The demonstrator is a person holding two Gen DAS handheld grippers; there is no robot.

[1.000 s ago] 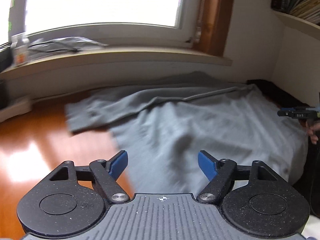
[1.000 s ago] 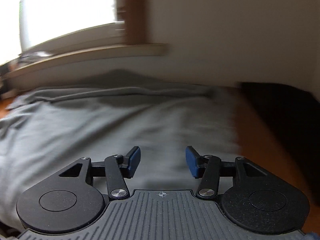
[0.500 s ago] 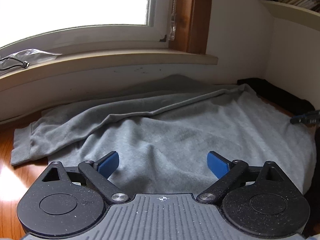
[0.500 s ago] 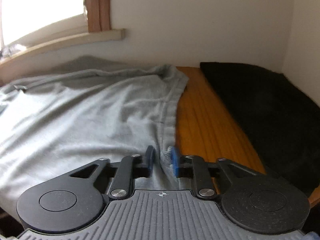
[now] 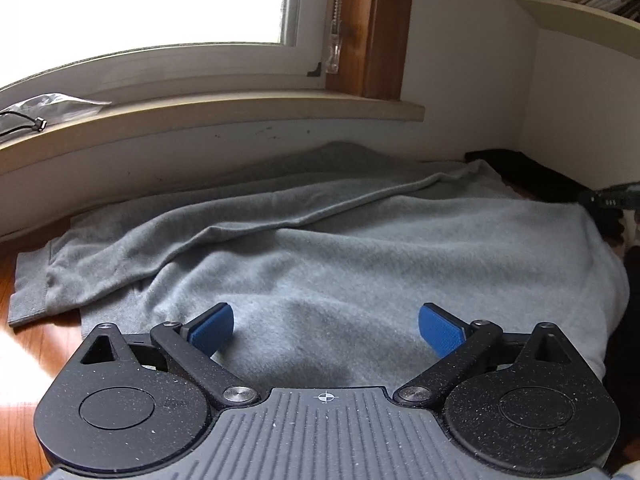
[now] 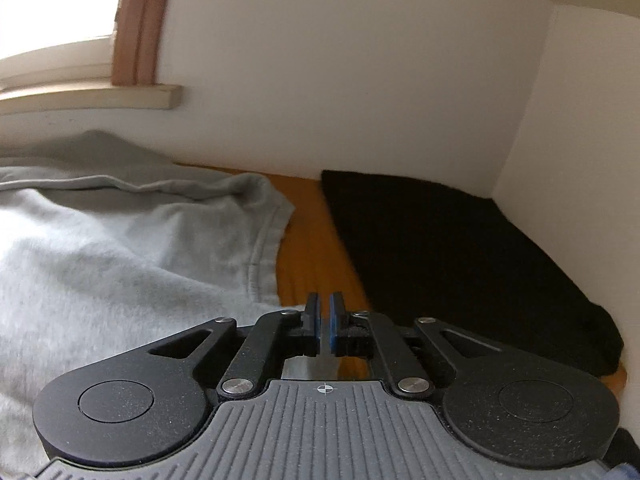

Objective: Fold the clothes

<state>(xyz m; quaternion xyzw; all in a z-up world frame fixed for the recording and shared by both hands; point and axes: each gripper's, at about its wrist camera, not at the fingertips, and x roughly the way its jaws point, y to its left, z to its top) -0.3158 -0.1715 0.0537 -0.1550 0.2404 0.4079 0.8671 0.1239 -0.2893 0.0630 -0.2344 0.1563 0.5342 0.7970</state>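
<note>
wooden floor (image 6: 312, 240) – right gripper (image 6: 324, 322) fingers pinched together, sweater (image 6: 120, 264) grip hidden.

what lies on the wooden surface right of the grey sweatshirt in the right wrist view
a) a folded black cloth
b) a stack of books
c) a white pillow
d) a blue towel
a: the right wrist view shows a flat black cloth on the orange wood, apart from the hem edge of the grey sweatshirt with a strip of bare wood between them.
</note>
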